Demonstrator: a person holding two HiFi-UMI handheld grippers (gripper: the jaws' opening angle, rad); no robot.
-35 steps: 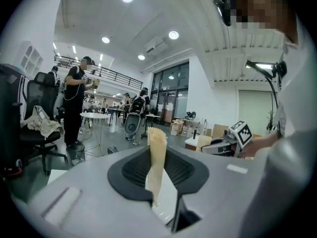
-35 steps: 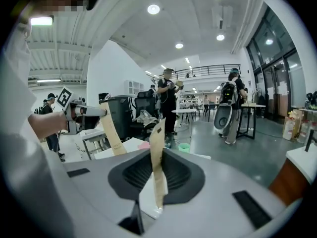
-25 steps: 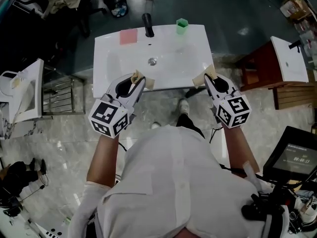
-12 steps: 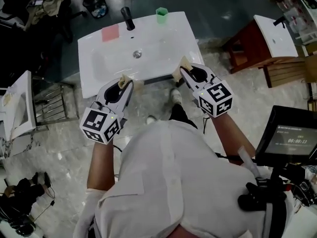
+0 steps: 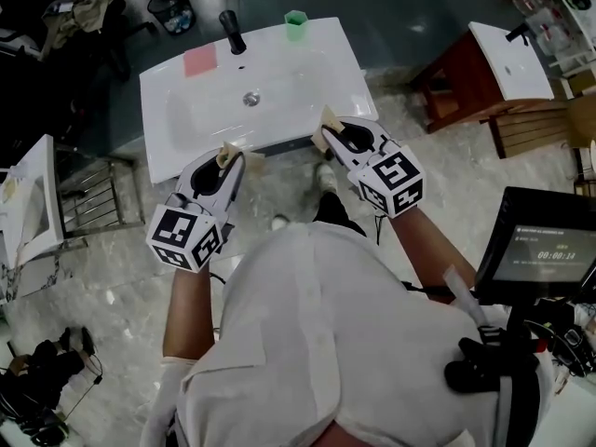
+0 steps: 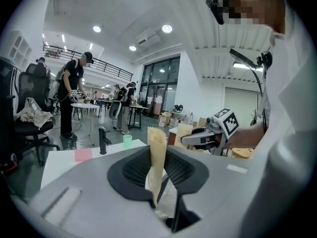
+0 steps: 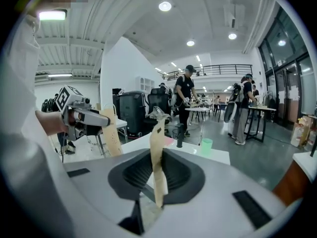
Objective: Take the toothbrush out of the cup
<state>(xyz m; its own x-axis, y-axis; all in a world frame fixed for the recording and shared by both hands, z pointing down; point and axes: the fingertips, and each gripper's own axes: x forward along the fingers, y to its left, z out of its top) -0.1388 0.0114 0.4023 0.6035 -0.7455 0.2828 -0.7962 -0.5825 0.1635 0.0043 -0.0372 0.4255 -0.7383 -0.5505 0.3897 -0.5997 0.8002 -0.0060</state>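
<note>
A person stands at a white sink [image 5: 196, 119]. The green cup [image 5: 295, 24] stands upright on the far edge of the sink, just beside the black tap [image 5: 230, 31]. A flat pink thing [image 5: 198, 60] lies on the other side of the tap. I cannot see a toothbrush in any view. Nothing pokes up out of the cup. But the cup looks very small, so I cannot tell what is inside it.

The left gripper [image 5: 227, 155] hangs over the near edge of the sink. Its two tan pads [image 6: 157, 148] are pressed together and hold nothing. The right gripper [image 5: 328, 130] is at the near edge too, more on the cup's side. Its jaws are also together, with nothing in them. Both grippers are well apart from the cup.

This fits two stories. The brush may sit low in the cup, or it may be out and lying somewhere I cannot see.

If a brush is in there, I think the right gripper is the better one to use. Its jaws need to open before they get to the cup. It is best to come from above, pinch the handle and lift straight up. Then the light cup does not tip over or bump the tap.
</note>
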